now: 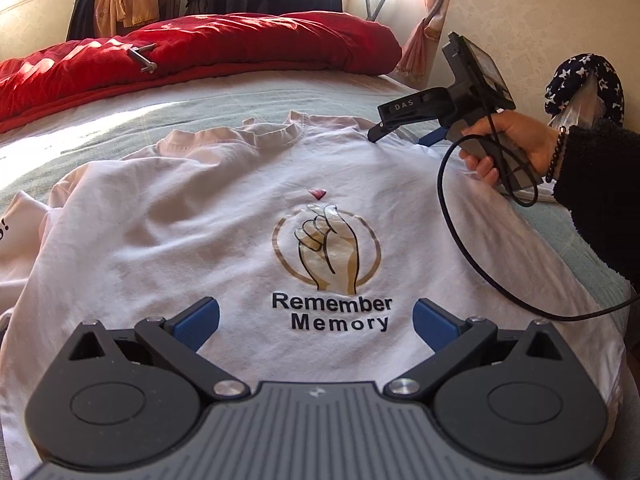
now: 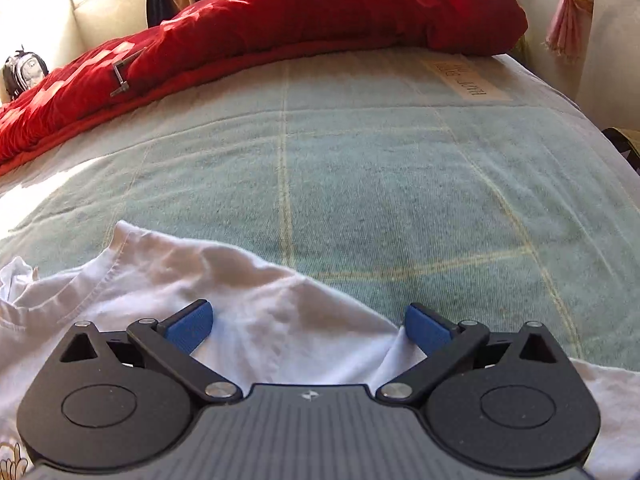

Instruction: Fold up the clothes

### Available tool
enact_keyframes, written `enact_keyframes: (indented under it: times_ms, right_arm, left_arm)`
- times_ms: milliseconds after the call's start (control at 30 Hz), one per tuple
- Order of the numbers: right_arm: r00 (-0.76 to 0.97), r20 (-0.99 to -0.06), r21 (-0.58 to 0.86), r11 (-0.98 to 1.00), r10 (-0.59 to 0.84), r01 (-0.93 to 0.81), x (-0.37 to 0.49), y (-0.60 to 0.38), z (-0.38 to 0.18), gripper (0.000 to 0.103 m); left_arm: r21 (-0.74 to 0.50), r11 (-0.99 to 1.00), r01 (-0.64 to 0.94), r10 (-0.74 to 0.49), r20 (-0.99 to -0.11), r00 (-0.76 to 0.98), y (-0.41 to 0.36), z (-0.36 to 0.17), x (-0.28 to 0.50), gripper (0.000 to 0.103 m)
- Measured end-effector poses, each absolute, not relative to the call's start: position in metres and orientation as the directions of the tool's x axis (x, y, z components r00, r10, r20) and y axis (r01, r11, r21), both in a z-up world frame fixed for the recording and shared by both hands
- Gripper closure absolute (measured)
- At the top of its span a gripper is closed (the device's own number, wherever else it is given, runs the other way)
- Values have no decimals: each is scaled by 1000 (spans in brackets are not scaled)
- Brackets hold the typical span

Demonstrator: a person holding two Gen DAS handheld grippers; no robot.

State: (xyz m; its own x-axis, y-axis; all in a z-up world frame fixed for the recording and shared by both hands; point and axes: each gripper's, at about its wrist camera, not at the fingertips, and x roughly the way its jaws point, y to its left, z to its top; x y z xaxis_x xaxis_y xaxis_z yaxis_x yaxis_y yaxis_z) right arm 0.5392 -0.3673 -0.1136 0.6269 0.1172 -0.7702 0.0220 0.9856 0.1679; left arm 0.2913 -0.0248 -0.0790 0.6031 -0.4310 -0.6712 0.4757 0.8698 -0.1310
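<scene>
Though seam detail low in the frame blurs, probably light, limp white T-shirt (image 1: 192,240) flat on bed (image 2: 360,180), best pinched at shoulder hem; left gripper (image 1: 316,322) and right gripper (image 2: 308,326) both spread, empty.

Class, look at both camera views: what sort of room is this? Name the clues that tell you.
Most likely a bedroom: a bed under a green blanket, a red duvet bunched at its far end, and clothes hanging by the window.

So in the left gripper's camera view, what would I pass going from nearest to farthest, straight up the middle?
left gripper → "Remember Memory" lettering → hand-in-circle print → small red heart → shirt collar → green bed cover → red duvet
</scene>
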Motion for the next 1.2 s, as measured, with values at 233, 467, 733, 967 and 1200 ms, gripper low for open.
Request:
enact_keyframes:
  times_ms: [233, 467, 733, 967, 1200]
  right_arm:
    - [685, -713, 172, 984, 151, -39, 471, -357, -60, 0]
    - [710, -674, 169, 978, 204, -121, 383, -314, -62, 0]
    - [703, -685, 139, 982, 190, -129, 345, -298, -107, 0]
    - [721, -663, 95, 977, 204, -190, 327, -296, -118, 0]
    - [743, -591, 231, 948, 315, -218, 316, -311, -113, 0]
  left_arm:
    - [-121, 889, 442, -404, -661, 632, -15, -71, 276, 1]
    - [-170, 908, 383, -389, -680, 622, -13, -74, 252, 1]
    - [-171, 931, 323, -342, -719, 605, -1, -88, 242, 1]
    - [-97, 928, 360, -304, -755, 581, -10, -94, 245, 1]
    - [-161, 931, 327, -334, -739, 585, -23, -44, 297, 1]
